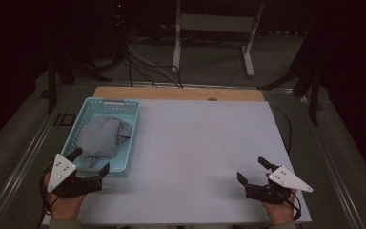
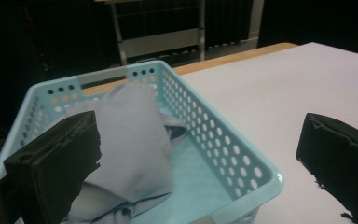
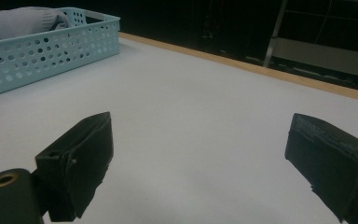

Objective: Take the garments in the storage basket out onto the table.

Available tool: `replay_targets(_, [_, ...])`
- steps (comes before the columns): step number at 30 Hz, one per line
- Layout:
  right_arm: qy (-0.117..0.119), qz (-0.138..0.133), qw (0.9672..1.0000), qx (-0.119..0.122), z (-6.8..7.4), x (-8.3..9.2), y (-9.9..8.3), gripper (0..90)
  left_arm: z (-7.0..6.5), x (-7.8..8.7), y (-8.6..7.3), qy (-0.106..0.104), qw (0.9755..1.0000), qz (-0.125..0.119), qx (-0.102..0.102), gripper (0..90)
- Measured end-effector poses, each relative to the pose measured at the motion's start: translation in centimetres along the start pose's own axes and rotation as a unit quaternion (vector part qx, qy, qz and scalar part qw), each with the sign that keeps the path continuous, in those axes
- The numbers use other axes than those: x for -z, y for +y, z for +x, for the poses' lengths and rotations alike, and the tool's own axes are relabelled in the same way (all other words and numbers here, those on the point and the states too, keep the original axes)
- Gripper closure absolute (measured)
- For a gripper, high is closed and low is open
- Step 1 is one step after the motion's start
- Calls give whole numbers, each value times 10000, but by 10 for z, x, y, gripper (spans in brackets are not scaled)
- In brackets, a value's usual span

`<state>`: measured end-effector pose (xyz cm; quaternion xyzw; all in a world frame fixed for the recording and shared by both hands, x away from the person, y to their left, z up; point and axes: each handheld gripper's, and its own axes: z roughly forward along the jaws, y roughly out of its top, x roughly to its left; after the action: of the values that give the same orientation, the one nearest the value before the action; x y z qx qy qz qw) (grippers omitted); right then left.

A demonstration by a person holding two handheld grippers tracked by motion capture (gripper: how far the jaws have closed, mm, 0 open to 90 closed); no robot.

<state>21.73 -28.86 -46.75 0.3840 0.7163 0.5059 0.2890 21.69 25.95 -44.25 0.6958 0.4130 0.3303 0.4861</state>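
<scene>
Nearest the high camera, the person's two hands come in from the bottom edge, each holding a gripper low over the white worktop (image 1: 195, 157). The left gripper (image 1: 91, 161) sits at the near left corner, its grey three-cornered plate on top, and its jaws stand wide apart, released, with nothing pressed between them. In the left gripper view one black jaw rises in front of the cloth at the basket's near end, while the other hangs over bare worktop outside the basket's long wall; the basket's near corner lies in the gap between them.

The light blue perforated basket (image 1: 132, 138) rests on the worktop directly ahead of the left jaws, its near rim just beyond their tips. Inside it lies a bundled grey cloth (image 1: 102, 136), heaped above the rim toward the far end and spilling into looser folds close to the jaws. In the left gripper view the cloth (image 2: 135, 135) bulges up between the jaw on that side and the perforated wall (image 2: 214, 140), and whether the jaw touches it cannot be told.

The right gripper (image 1: 254, 171) is held at the near right corner, well apart from the basket. Its jaws are likewise spread and empty, with only plain white surface between and ahead of them. In the right gripper view the basket (image 3: 51, 53) stands far off beyond the jaw on that side, the cloth (image 3: 23, 21) showing above its rim.
</scene>
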Motion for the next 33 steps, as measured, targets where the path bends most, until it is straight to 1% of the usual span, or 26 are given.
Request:
replay_targets(1, [0,-6,10000,16,1,0,0,76,0,-1,0,-54,10000,5,23,2])
replay_targets(4, [-14,-8,10000,37,1,0,0,76,0,-1,0,-51,10000,3,46,2])
replay_targets(5, [-52,-1,10000,52,1,0,0,77,1,-1,0,-50,10000,-1,66,2])
replay_targets(7, [-76,2,10000,48,1,1,0,77,1,-1,0,-40,10000,14,58,2])
replay_targets(8, [-94,-4,10000,3,1,2,0,77,0,-1,0,-49,10000,44,55,2])
replay_targets(11, [-125,14,9999,21,1,2,0,77,0,-1,2,-43,10000,53,33,3])
replay_targets(14, [-104,69,9999,42,2,0,-1,76,-1,-1,2,-19,10000,82,29,3])
replay_targets(17, [-96,56,9999,65,3,0,0,76,-1,-1,2,2,9999,92,46,3])
replay_targets(20, [-145,49,9999,74,3,1,-1,76,-1,0,4,-2,9999,71,83,3])
replay_targets(21, [-178,52,9998,74,3,1,-1,76,1,1,7,-13,9998,-17,192,3])
replay_targets(24, [-212,92,9997,78,3,0,-2,76,1,3,12,-18,9998,-78,200,3])
replay_targets(25, [-233,104,9996,89,3,0,-2,76,2,4,16,-73,9996,-125,234,3])
replay_targets(27, [-252,97,9996,109,3,0,-2,76,1,5,17,-84,9996,-123,219,3])
replay_targets(28, [-272,71,9996,100,3,1,-2,76,1,4,20,-103,9997,-115,176,2])
replay_targets(33, [-306,86,9995,52,2,1,-3,77,2,3,24,-139,9998,-100,142,3])
